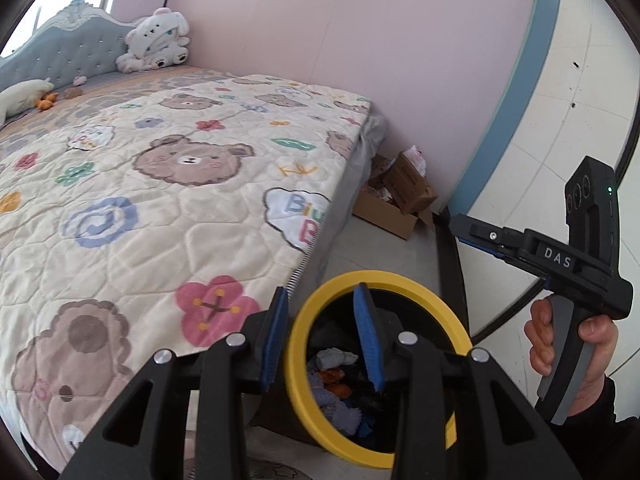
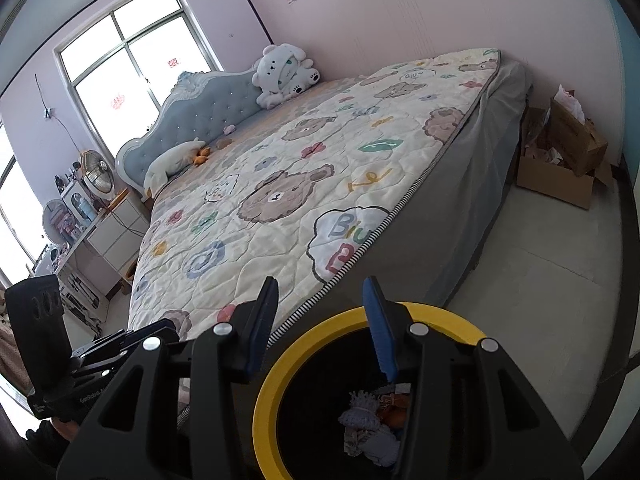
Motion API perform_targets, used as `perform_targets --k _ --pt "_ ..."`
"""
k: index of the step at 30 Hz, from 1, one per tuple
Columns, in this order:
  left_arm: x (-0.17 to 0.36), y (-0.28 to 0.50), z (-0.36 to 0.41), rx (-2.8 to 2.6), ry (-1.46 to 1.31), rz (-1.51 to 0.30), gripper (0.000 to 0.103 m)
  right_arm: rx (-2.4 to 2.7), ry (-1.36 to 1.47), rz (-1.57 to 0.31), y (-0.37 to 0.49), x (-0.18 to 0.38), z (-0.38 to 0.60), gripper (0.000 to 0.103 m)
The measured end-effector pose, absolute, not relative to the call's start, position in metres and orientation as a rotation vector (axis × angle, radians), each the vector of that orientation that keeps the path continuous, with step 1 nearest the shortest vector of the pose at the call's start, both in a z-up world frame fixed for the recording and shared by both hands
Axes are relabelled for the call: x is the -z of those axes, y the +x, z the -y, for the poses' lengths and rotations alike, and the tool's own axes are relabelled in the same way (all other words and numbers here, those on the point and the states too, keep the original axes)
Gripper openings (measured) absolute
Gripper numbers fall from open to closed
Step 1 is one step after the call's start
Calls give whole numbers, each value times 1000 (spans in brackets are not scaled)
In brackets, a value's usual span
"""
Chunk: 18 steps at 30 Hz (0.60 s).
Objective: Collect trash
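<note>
Your left gripper (image 1: 322, 332) hangs over a black trash bin with a yellow rim (image 1: 298, 360), its blue-padded jaws parted with nothing between them; one finger sits outside the rim on the bed side, the other over the bin's mouth. Your right gripper (image 2: 320, 328) stands the same way above the same bin, jaws apart and empty. Inside the bin lies a heap of crumpled trash (image 1: 334, 384), pale, blue and orange scraps piled at the bottom. The bin stands on the pale floor (image 2: 540, 280) just beside the corner of a bed (image 2: 300, 184) covered with a cream quilt printed with bears and flowers; the quilt's edge presses close on the left of both grippers. Your right hand (image 1: 568, 344) grips the grey handle of its tool at the right of the left view. Farther off, a white plush toy (image 2: 284, 72) leans against the blue tufted headboard (image 2: 200, 120), and open cardboard boxes (image 2: 564, 160) sit on the floor by the pink wall past the foot of the bed. A white nightstand (image 2: 116, 232) with a fan stands beside the headboard, under the window.
</note>
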<state>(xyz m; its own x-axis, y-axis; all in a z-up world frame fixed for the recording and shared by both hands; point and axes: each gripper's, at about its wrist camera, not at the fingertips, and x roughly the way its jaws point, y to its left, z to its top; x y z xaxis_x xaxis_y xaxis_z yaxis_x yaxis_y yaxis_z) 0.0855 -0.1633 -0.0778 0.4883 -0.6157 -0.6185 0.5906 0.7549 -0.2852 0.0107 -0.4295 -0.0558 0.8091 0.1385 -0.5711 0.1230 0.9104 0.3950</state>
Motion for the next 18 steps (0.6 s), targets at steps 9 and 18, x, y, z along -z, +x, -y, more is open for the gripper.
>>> perform_targets --k 9,18 --pt "82 103 100 569 -71 -761 32 -96 357 -698 68 69 366 44" --pt "86 114 30 373 -100 -707 44 -135 280 -715 114 78 306 51"
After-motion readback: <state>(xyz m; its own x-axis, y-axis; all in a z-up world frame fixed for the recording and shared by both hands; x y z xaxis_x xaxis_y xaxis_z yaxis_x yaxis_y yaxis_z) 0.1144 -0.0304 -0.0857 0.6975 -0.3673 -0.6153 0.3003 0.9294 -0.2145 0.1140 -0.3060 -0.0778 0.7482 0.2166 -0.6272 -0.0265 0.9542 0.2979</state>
